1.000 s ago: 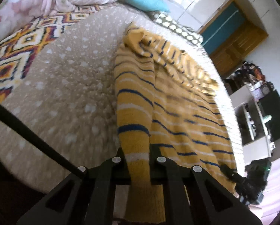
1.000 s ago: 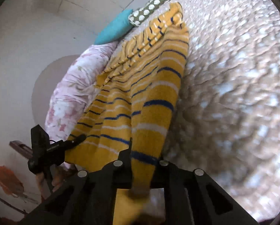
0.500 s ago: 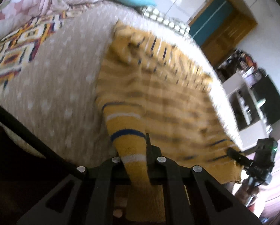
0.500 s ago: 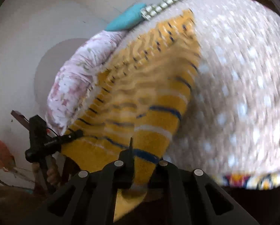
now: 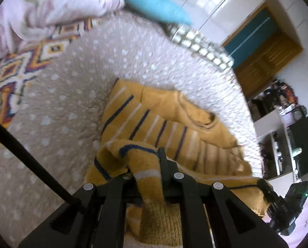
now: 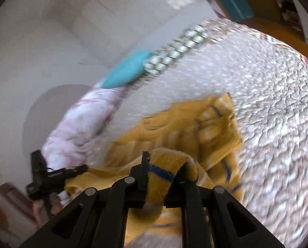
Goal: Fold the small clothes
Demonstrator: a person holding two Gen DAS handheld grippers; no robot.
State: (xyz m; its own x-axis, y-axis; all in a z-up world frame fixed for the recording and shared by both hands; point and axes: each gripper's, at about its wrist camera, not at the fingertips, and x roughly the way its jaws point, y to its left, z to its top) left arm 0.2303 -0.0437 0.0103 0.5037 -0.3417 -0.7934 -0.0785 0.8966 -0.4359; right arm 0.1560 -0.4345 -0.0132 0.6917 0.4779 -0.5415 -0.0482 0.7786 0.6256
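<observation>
Left-wrist view: your left gripper (image 5: 145, 165) is clamped narrow on a bunched corner of the yellow striped sweater (image 5: 154, 122), the knit pinched between its fingers (image 5: 163, 161) and trailing back under the frame. The sweater lies on the dotted bedspread (image 5: 75, 95), its far end with the neckline well short of the teal pillow (image 5: 154, 2), its near end lifted and doubled toward that far end. At the sweater's right edge your right gripper (image 5: 265, 186) bites the other corner.

Right-wrist view: the right gripper (image 6: 164, 165) holds a thick roll of the sweater (image 6: 216, 128) between fingers (image 6: 144, 165) that have just been easing apart slightly; cloth fills the gap and appears to be gripped. The left gripper (image 6: 79, 168) shows at the sweater's left edge.

The step in hand looks like carrying the hem over onto the far end. Keep both corners level and equally advanced, so the fold line runs straight across the stripes. Lay the hem square on the shoulders before letting go, and release both sides together.
</observation>
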